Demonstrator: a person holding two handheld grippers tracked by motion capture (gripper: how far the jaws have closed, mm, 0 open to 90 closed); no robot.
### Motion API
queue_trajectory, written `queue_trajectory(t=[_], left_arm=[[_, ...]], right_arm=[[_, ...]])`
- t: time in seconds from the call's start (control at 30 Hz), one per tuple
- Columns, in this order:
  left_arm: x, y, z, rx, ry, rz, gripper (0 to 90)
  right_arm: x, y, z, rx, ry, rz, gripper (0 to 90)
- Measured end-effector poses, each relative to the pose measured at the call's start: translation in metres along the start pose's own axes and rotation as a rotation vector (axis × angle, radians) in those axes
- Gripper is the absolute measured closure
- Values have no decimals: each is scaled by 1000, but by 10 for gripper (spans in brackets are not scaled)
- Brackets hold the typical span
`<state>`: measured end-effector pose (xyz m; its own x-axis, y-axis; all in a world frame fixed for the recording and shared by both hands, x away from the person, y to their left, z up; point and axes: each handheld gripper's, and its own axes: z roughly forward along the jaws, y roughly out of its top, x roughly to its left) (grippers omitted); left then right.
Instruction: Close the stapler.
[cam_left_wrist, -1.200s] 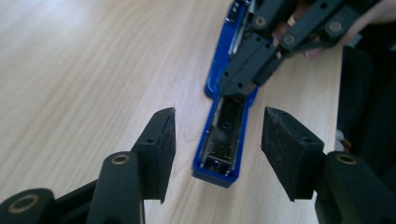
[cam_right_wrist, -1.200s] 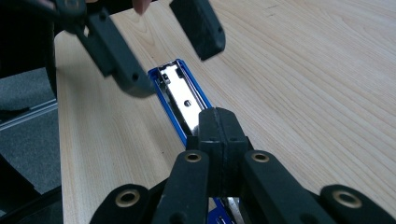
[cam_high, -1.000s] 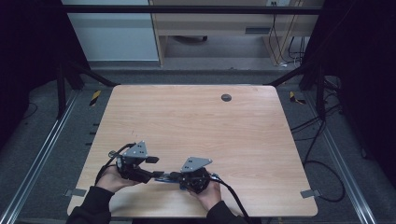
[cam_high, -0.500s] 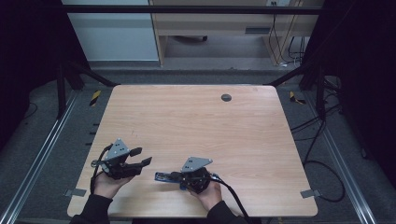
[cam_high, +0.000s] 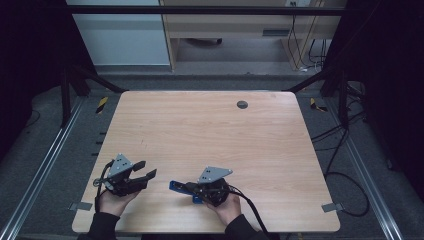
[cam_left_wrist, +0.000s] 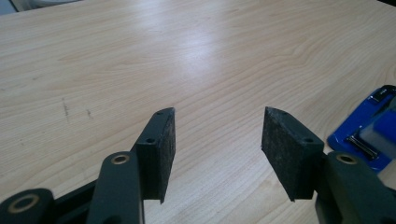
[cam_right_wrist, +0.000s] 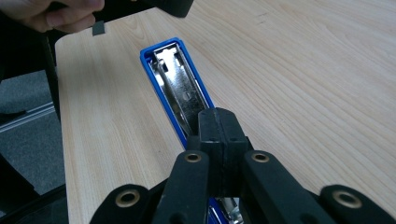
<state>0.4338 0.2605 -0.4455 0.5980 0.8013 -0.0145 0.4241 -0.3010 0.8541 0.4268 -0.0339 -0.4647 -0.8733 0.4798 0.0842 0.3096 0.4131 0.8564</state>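
High view, desk (cam_high: 210, 135): one pale wood top with one dark round cap (cam_high: 242, 104) near the far edge.
High view, stapler (cam_high: 179, 186): one, blue, lying near the front edge between the two hands, its free end pointing at the left hand.
High view, left gripper (cam_high: 145, 170): one, held at the front left corner, jaws apart with nothing between them, just short of the stapler and not touching it.
High view, right gripper (cam_high: 195, 189): one, held front centre, its tips over the near end of the stapler.
Left gripper view, jaws: two black pads, released, bare desk between them; the gap has just narrowed a little.
Left gripper view, stapler (cam_left_wrist: 369, 137): blue end at the right edge, resting on the desk beside the right pad.
Right gripper view, jaws: two, clenched, pads pressed together on a thin part of the stapler (cam_right_wrist: 180, 88); exactly which part is hidden.
Right gripper view, stapler: open, one bright metal channel facing up in the blue base, running away toward the desk's corner.
Right gripper view, left hand (cam_right_wrist: 56, 14): fingers at the top left.
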Motion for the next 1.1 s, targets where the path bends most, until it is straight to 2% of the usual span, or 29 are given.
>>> queue_trajectory(t=[0.23,0.47,1.0,1.1], left_arm=[[-4,-1,1,10,12,29,456],[-7,-2,3,13,15,42,458],[-11,-3,6,24,25,56,463],[-12,-3,6,24,25,57,463]], right_arm=[[-1,5,-10,-12,2,-8,900],[-3,5,-18,-19,-5,-6,900],[-17,-4,-42,-32,-52,33,900],[-18,-6,-45,-41,-39,48,900]])
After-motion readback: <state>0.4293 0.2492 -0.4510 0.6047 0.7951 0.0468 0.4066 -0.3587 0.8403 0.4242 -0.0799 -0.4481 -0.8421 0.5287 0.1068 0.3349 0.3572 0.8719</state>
